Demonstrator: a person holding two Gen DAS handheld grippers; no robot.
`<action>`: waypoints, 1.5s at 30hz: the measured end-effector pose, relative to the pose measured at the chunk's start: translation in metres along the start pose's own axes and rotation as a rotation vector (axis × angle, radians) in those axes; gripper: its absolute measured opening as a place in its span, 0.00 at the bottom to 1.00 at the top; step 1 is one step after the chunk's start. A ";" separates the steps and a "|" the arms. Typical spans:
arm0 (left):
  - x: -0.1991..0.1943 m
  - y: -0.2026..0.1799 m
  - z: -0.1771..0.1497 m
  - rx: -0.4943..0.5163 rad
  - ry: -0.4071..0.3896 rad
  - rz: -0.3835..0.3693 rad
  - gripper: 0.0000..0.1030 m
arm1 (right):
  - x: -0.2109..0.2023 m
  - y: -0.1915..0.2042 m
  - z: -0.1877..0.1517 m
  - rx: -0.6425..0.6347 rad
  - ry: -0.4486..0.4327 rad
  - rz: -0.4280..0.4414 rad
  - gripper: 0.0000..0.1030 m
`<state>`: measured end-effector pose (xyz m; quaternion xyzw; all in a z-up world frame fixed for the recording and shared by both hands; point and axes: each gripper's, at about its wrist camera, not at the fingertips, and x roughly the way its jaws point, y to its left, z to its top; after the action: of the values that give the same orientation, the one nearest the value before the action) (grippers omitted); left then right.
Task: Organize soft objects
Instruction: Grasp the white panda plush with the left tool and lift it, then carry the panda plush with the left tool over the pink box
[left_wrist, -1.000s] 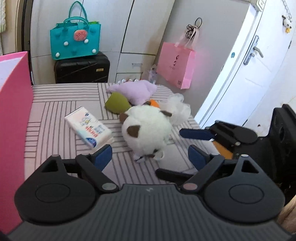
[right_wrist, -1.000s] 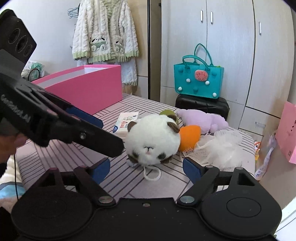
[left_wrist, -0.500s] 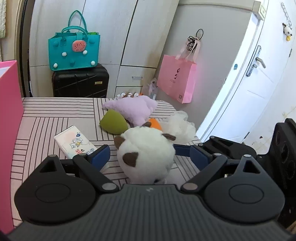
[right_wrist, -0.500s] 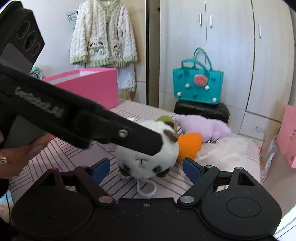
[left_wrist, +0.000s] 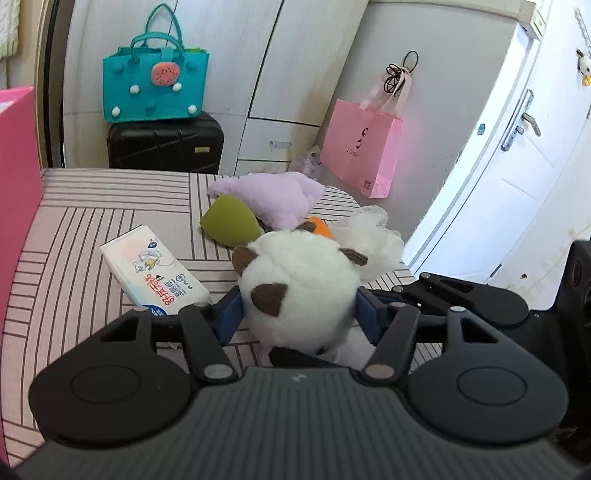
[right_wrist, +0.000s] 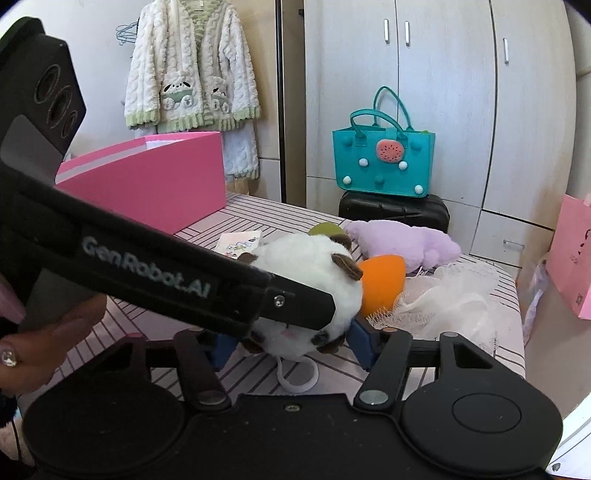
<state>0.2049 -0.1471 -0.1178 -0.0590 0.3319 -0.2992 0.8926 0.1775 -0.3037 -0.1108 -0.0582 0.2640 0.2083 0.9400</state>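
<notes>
Here the white plush toy (left_wrist: 299, 291) sits on the striped cloth-covered surface (left_wrist: 92, 229), a round ball with no clear long axis; its face points toward the right wrist camera and its back toward the left. The left gripper (left_wrist: 297, 314) has its jaws closing, blue pads touching the plush on both flanks. The right gripper (right_wrist: 286, 341) is closing too, its pads against the toy's lower sides.

Only the right view shows the face, the white loop (right_wrist: 297, 373), the pink box (right_wrist: 155, 177) whole, the hanging cardigan (right_wrist: 192, 66) and a hand (right_wrist: 48, 343). Only the left view shows the tissue pack (left_wrist: 155, 273) clearly and the white door (left_wrist: 517, 155).

Behind lie a green sponge (left_wrist: 231, 221), an orange sponge (right_wrist: 380, 280), a purple plush (left_wrist: 273, 195) and a white mesh puff (right_wrist: 454, 299). A teal bag (right_wrist: 382, 158) sits on a black suitcase (left_wrist: 166, 144).
</notes>
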 end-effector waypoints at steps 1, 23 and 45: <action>-0.001 -0.001 -0.001 0.000 -0.002 0.002 0.58 | -0.001 0.001 0.000 0.005 0.002 -0.002 0.63; -0.061 -0.004 -0.012 -0.064 0.063 -0.041 0.57 | -0.045 0.033 0.009 0.090 0.072 0.061 0.63; -0.133 0.000 -0.009 -0.047 0.263 -0.112 0.56 | -0.085 0.075 0.039 0.089 0.255 0.220 0.63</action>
<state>0.1192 -0.0699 -0.0511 -0.0589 0.4490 -0.3458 0.8218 0.0980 -0.2578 -0.0332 -0.0134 0.3951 0.2890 0.8719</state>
